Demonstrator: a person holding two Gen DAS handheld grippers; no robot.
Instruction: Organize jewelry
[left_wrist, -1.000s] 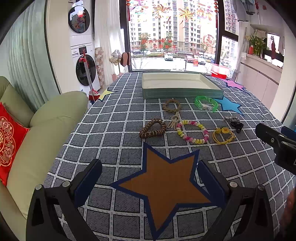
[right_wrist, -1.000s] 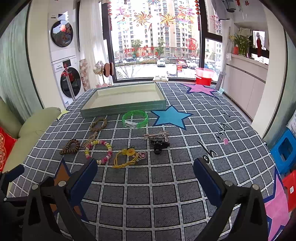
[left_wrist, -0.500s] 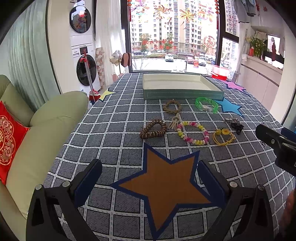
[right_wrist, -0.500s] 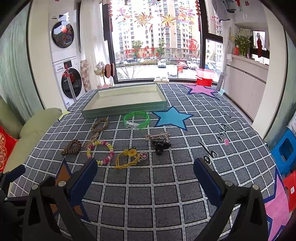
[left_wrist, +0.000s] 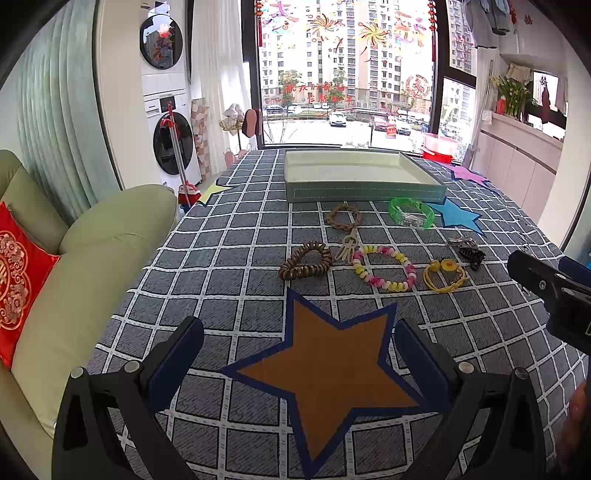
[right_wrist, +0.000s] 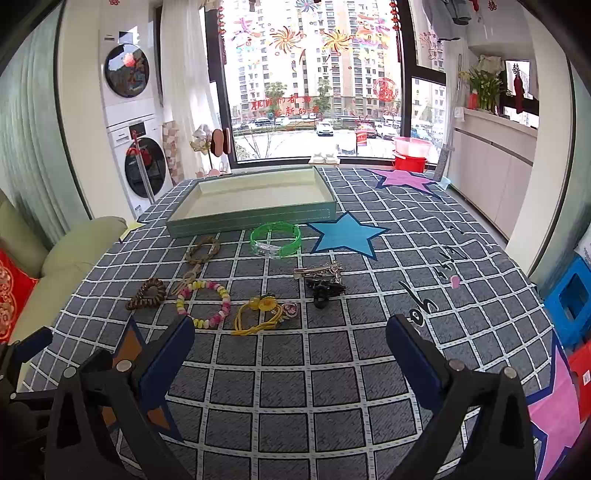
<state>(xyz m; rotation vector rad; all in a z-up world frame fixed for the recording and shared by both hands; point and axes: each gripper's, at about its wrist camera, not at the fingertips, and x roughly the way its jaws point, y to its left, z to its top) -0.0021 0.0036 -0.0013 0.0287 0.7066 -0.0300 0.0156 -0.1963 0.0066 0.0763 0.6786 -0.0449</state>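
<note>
Both claws hover low over the near edge of the bench, each spread wide and holding nothing: the left claw (left_wrist: 299, 343) above an orange star (left_wrist: 325, 373), the right claw (right_wrist: 290, 339) over bare checked cloth (right_wrist: 332, 387). The jewelry lies ahead in a loose cluster: a brown coil band (left_wrist: 306, 260), a pastel bead bracelet (left_wrist: 384, 268), a yellow flower tie (right_wrist: 260, 314), a black clip (right_wrist: 325, 288), a green bangle (right_wrist: 276, 239) and a braided ring (left_wrist: 344, 216), all before the shallow tray (right_wrist: 255, 218). A sofa (left_wrist: 85, 258) flanks the left side, and a large window (right_wrist: 314, 81) stands beyond.

green bracelet (right_wrist: 275, 239) | grey checked tablecloth (right_wrist: 332, 369) — orange star (left_wrist: 325, 373)
</note>
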